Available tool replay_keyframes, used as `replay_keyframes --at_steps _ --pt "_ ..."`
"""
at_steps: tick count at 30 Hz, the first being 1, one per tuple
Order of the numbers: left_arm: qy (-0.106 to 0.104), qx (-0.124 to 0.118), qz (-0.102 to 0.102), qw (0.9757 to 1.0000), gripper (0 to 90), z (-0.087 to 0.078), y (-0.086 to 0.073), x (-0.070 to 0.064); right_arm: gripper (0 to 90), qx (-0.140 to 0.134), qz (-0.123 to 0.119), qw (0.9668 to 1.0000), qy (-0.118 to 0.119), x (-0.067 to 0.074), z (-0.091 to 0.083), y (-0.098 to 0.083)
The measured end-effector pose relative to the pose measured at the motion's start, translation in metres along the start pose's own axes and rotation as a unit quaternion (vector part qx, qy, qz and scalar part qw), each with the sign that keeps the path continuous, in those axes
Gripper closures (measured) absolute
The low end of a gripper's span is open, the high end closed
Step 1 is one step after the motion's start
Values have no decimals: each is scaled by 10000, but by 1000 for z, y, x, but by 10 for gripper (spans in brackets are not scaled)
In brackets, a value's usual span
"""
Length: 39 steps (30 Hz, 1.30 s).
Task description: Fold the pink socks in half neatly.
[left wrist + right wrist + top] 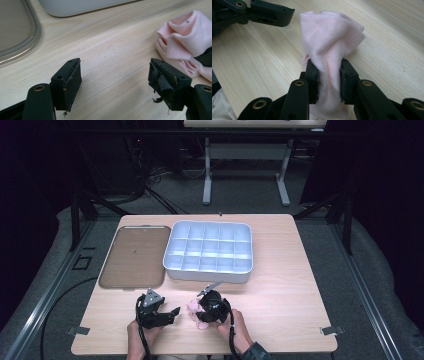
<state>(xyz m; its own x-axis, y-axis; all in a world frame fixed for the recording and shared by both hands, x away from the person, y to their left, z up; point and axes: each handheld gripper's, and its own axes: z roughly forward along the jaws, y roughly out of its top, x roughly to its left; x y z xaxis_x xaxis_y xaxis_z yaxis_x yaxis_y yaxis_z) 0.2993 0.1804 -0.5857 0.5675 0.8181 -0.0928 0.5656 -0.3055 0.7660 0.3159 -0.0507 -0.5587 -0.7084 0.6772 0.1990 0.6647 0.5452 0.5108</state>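
right gripper (329, 82) pinching pink cloth (332, 40) – left gripper (115, 82) agape (empty), just beside

A pale pink cloth (329, 45) is showing a fine knit ribbing against the light wood-grain table (280, 300); the compartment tray (208, 251) is looking pale blue-grey, and the lid (134, 256) perhaps brownish-clear.
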Motion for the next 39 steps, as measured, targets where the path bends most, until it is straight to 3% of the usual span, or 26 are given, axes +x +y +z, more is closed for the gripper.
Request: replay_keyframes --at_steps 6,12,19,39 --pt "34 11 9 10000 238 2 -1 -1 741 -275 181 9988 375 -11 -2 -7" --pt "43 107 160 9998 197 4 -1 -3 740 -450 198 9981 383 -13 -9 -11" --pt "92 193 351 9992 166 6 -1 -7 738 -600 141 9978 246 -14 -19 -11" --pt "244 243 458 9984 149 8 -1 -10 734 -702 260 9970 -211 -37 -38 -26"
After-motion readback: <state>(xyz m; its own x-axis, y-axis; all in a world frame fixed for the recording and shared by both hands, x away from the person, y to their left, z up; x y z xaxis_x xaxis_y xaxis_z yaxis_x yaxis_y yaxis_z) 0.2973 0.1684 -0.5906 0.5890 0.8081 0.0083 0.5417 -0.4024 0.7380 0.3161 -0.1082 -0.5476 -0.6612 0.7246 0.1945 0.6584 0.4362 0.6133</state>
